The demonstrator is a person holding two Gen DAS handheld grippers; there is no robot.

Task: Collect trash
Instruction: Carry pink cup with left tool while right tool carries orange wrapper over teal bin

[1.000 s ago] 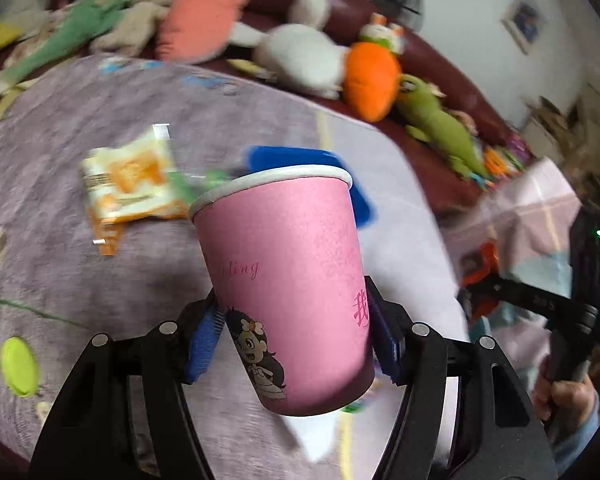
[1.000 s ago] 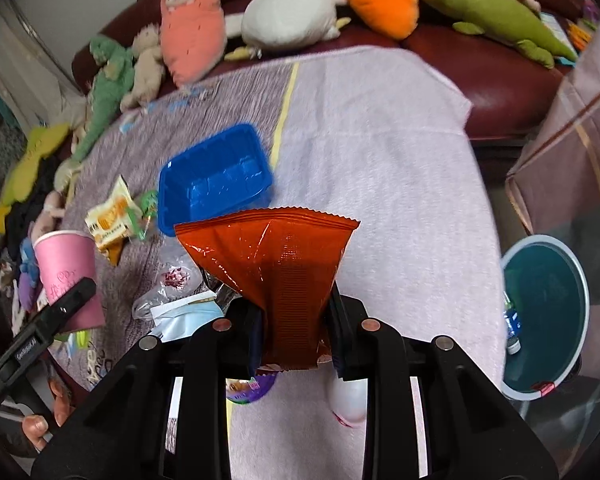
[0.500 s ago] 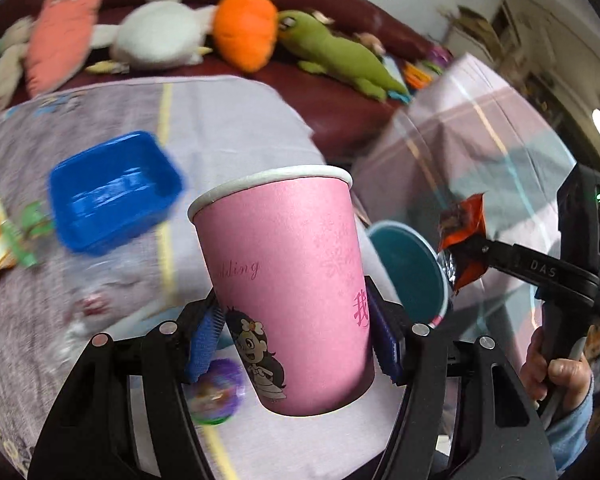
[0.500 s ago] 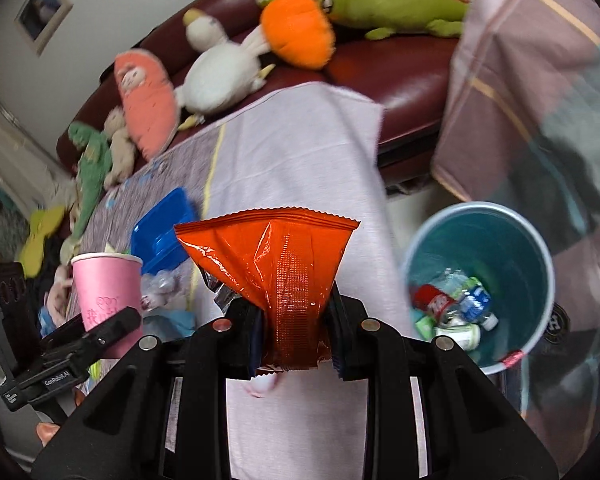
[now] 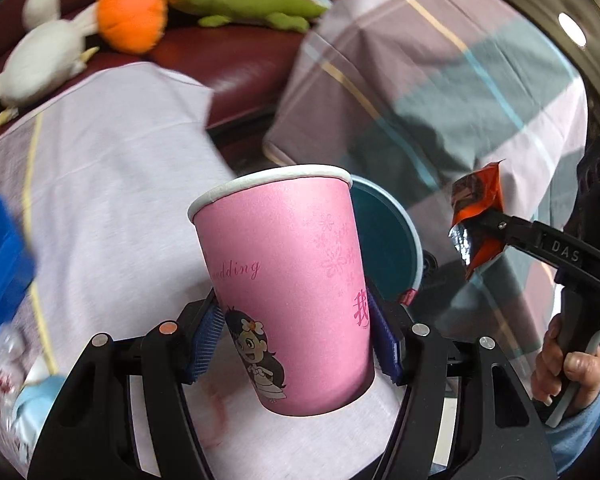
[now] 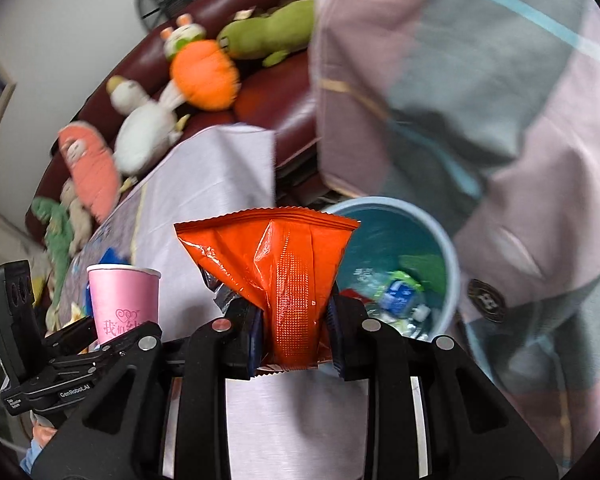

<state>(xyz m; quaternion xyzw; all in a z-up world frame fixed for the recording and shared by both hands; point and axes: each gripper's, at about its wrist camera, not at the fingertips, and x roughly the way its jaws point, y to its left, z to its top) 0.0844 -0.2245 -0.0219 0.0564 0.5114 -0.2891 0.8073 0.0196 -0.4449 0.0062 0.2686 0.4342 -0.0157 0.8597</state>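
My left gripper (image 5: 296, 344) is shut on a pink paper cup (image 5: 284, 276) with a cartoon girl, held upright above the table edge. My right gripper (image 6: 294, 332) is shut on an orange snack bag (image 6: 276, 264). A teal trash bin (image 6: 400, 264) with bottles and wrappers inside stands on the floor just beyond the bag, to its right. In the left wrist view the bin (image 5: 384, 248) shows behind the cup, and the right gripper with the orange bag (image 5: 476, 216) is at the right. The pink cup (image 6: 122, 300) shows at the left in the right wrist view.
A lilac tablecloth (image 5: 112, 168) covers the table. A blue tray (image 5: 0, 264) and crumpled wrappers (image 5: 28, 396) lie at its left. Plush toys (image 6: 196, 76) sit on a dark red sofa (image 5: 236, 56). A plaid cloth (image 6: 480, 92) hangs beside the bin.
Both grippers have swung right, away from the table's litter and toward the teal bin. The bin now sits closer behind the cup and the orange bag. Both holds are unchanged.
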